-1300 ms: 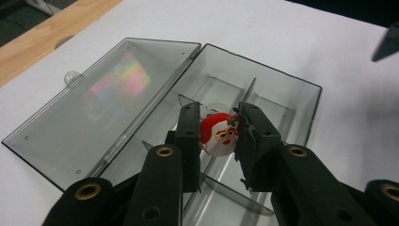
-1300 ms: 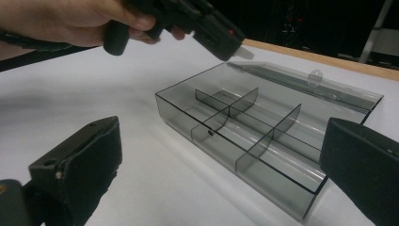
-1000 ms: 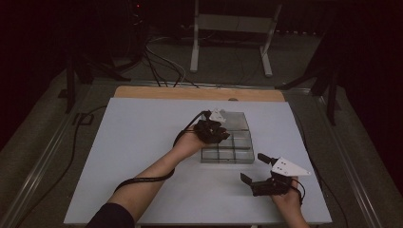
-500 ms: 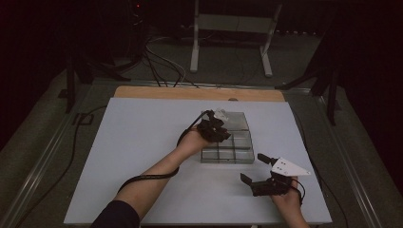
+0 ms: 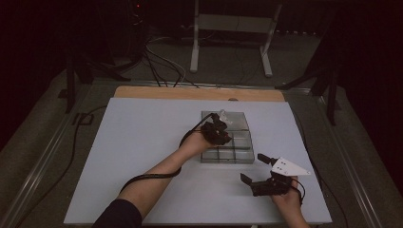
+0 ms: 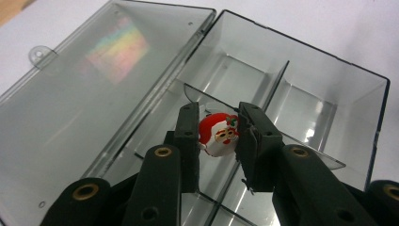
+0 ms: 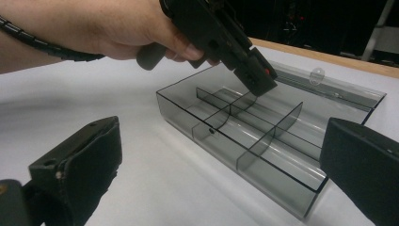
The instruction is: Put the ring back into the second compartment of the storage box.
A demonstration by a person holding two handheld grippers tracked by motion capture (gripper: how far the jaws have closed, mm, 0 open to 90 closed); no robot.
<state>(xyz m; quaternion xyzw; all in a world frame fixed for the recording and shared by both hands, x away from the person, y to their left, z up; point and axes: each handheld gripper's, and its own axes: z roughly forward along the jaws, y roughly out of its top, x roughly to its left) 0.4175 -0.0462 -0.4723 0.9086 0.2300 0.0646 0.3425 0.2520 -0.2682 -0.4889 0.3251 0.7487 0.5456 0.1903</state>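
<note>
Dim room, grey floor, white stand behind.

Santa figure above box compartments

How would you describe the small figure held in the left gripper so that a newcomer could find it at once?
On the white table lies a clear divided box, its lid open flat. Above its compartments the left gripper pinches a tiny Santa figure, the one red and white thing among grey plastic.
</note>
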